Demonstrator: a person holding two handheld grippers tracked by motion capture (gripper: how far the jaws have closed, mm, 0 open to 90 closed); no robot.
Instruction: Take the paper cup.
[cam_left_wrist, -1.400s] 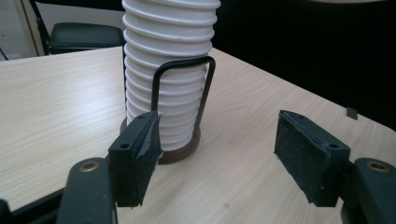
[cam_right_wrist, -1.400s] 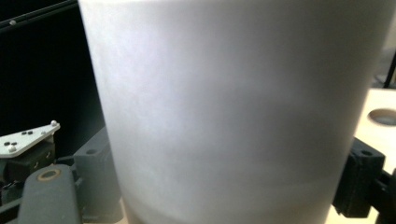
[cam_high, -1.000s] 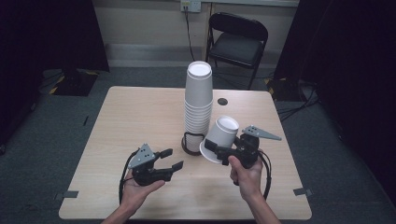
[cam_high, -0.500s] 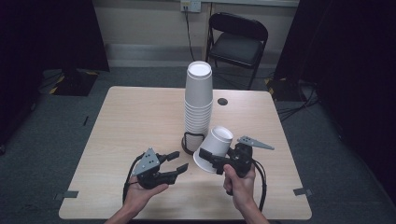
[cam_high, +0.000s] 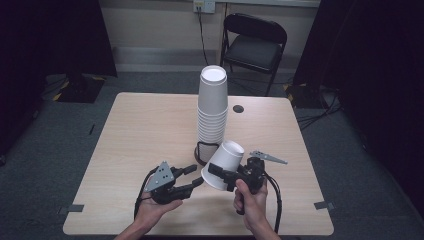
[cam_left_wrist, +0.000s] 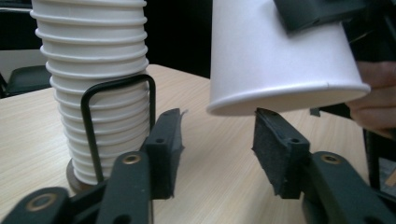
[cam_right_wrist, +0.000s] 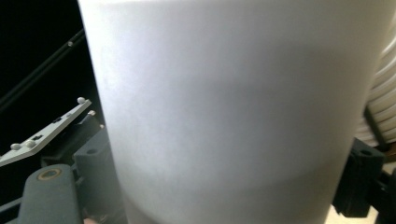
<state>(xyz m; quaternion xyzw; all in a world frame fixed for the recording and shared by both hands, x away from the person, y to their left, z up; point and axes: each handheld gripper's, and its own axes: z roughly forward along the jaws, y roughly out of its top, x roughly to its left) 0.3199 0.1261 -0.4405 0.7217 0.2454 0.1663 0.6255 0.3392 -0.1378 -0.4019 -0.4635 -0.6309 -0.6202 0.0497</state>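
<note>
Counter (cam_high: 150, 125): beneath your fingers. Cup stack (cam_high: 212, 110): in its wire holder, just beyond both grippers. Loose cup (cam_high: 223, 164): tilted, pinched by your right gripper (cam_high: 218, 172). Left gripper (cam_high: 192, 176): fingers apart, just been closing, nothing between, under the cup's rim.

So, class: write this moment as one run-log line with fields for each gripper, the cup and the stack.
right gripper: shut on paper cup, tilted, off table | left gripper: open, jaws just been closing, below cup rim, not gripping | cup stack: upright in wire holder
</note>
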